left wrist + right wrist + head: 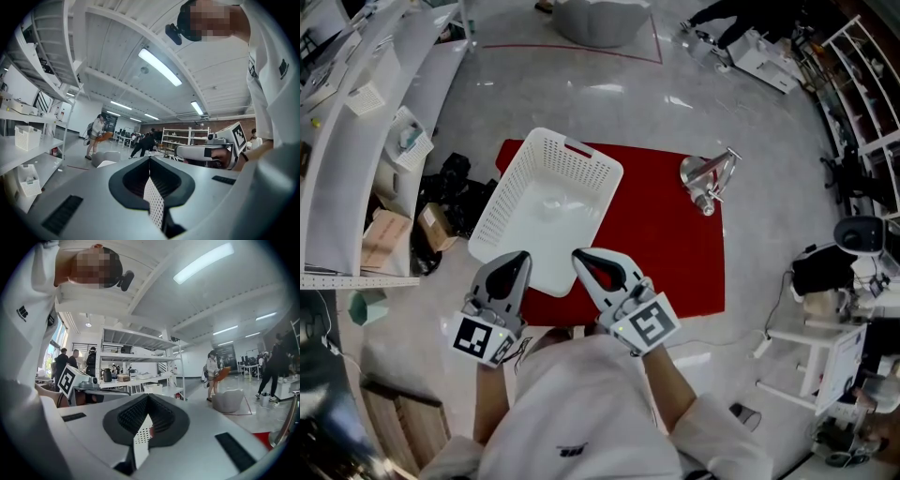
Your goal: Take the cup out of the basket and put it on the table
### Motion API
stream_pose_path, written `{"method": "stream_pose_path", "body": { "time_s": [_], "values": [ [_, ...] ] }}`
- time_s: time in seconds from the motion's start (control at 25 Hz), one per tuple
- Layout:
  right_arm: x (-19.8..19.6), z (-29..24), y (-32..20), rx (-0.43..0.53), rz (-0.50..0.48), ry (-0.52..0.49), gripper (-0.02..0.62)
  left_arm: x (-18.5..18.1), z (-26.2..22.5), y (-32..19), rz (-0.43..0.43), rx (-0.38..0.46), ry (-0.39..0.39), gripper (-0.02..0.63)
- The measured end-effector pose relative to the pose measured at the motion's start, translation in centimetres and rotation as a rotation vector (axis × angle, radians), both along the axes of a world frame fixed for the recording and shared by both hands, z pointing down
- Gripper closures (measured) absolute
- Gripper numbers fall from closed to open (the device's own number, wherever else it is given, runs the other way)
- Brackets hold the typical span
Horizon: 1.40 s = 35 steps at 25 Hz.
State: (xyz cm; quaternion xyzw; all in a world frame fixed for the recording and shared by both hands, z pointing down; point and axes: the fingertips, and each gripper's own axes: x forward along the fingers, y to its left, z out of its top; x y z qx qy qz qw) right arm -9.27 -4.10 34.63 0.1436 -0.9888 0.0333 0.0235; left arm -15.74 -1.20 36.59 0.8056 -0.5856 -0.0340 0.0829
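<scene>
A white perforated basket stands on the red table, left of its middle, and looks empty. A shiny metal cup rests on the table's far right part, outside the basket. My left gripper hovers at the basket's near edge with its jaws together and nothing in them. My right gripper is beside it, also shut and empty, far from the cup. In the left gripper view the left gripper is shut, with basket mesh showing below. In the right gripper view the right gripper is shut too.
White shelving runs along the left, with cardboard boxes and dark bags on the floor beside the table. A white cart with equipment stands at the right. People move about in the background of both gripper views.
</scene>
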Motion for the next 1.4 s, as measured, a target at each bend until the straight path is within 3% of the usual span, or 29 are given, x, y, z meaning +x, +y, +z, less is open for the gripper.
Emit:
{"method": "stream_pose_path", "body": {
  "time_s": [0.44, 0.84, 1.4],
  "values": [
    [-1.0, 1.8, -3.9, -0.006, -0.041, 0.027, 0.589, -0.7, 0.9, -2.6, -0.046, -0.029, -0.005, 0.595],
    [-2.2, 3.0, -8.7, 0.079, -0.118, 0.126, 0.589, -1.8, 2.0, -4.9, -0.099, -0.054, -0.01, 0.595],
    [-5.8, 7.3, -11.6, 0.23, -0.318, 0.426, 0.583, -1.7, 2.3, -5.6, -0.093, -0.061, -0.017, 0.595]
  ]
}}
